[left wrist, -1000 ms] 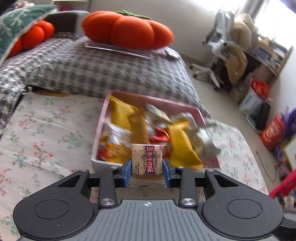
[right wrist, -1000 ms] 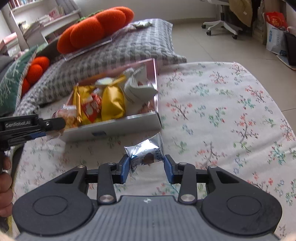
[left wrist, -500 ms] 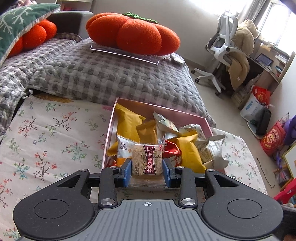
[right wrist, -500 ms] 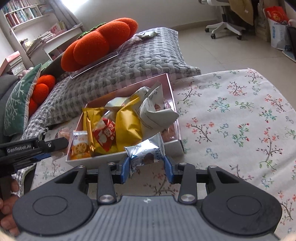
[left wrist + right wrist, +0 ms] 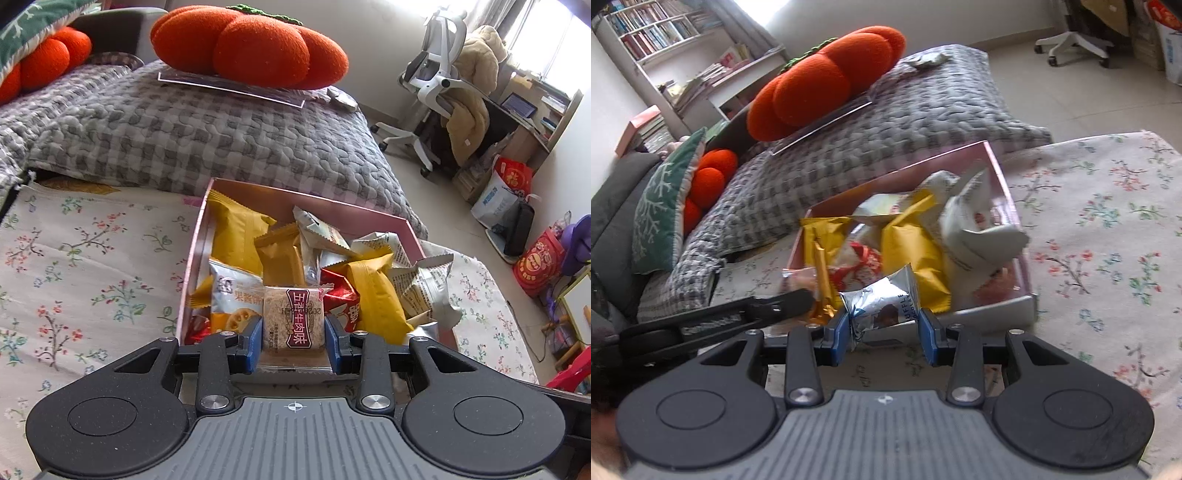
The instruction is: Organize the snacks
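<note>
Having closed in on the pink box [image 5: 373, 216], the left gripper [image 5: 293, 345] clamps a beef snack [image 5: 293, 319], the right gripper [image 5: 882, 330] a silver packet [image 5: 882, 301]; both look ready to drop in.

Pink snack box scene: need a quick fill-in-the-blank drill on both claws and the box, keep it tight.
1. The left claw is shut on a flat clear-wrapped beige snack bar with a dark ____ label.
2. The right claw grips a crinkled ____ foil packet.
3. The shallow pink cardboard box of snacks rests on a ____-patterned cloth.
4. Behind the box, an orange pumpkin-shaped cushion sits on a grey ____ quilt.

Missing words: red; silver; floral; checked
</note>
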### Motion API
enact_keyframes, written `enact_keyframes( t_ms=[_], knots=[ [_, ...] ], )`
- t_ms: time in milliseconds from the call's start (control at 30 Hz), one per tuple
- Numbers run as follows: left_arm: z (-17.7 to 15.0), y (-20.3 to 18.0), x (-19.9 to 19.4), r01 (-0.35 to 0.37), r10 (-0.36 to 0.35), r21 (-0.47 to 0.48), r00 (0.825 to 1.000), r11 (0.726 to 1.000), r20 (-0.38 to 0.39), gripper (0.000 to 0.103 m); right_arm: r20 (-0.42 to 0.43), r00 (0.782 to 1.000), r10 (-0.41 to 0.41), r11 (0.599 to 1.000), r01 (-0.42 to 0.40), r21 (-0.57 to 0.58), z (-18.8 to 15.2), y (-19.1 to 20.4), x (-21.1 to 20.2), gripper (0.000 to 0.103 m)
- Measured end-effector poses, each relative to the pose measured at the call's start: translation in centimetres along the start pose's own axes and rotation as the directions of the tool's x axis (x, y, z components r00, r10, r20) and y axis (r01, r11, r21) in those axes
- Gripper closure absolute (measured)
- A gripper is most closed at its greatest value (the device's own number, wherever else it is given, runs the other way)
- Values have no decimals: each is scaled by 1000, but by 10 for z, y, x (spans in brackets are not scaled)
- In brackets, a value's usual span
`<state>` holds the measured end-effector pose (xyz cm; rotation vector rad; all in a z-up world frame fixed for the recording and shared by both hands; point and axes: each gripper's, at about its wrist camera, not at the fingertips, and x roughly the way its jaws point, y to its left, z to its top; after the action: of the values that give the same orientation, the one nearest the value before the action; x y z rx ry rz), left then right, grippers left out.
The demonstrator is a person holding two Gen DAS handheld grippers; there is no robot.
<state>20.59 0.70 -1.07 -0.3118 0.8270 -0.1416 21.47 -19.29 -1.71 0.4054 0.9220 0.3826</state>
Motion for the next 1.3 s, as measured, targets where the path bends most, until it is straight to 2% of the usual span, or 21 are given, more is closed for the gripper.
enact_keyframes(
  t_ms=[300, 733, 1000, 1167, 1300],
  knots=[
    [2, 13, 20, 7, -7, -30, 1000, 1000, -15, 71, -18, 1000, 21, 999, -22, -36, 3, 11, 17, 67],
    [6, 24, 22, 35, -34, -70, 999, 997, 16, 70, -13, 1000, 3, 998, -4, -55, 7, 14, 35, 66],
    [6, 16, 12, 6, -5, -28, 999, 1000, 39, 64, 23, 1000, -17, 999, 18, -36, 9, 13, 27, 55],
    [8, 9, -1, -3, 4, -20, 999, 1000, 49, 64, 44, 998, -49, 998, 51, -46, 12, 11, 17, 54],
    [7, 8, -12, -54, 55, -22, 997, 998, 46, 63, 41, 999, -35, 999, 35, -4, 14, 6, 7, 54]
  ],
)
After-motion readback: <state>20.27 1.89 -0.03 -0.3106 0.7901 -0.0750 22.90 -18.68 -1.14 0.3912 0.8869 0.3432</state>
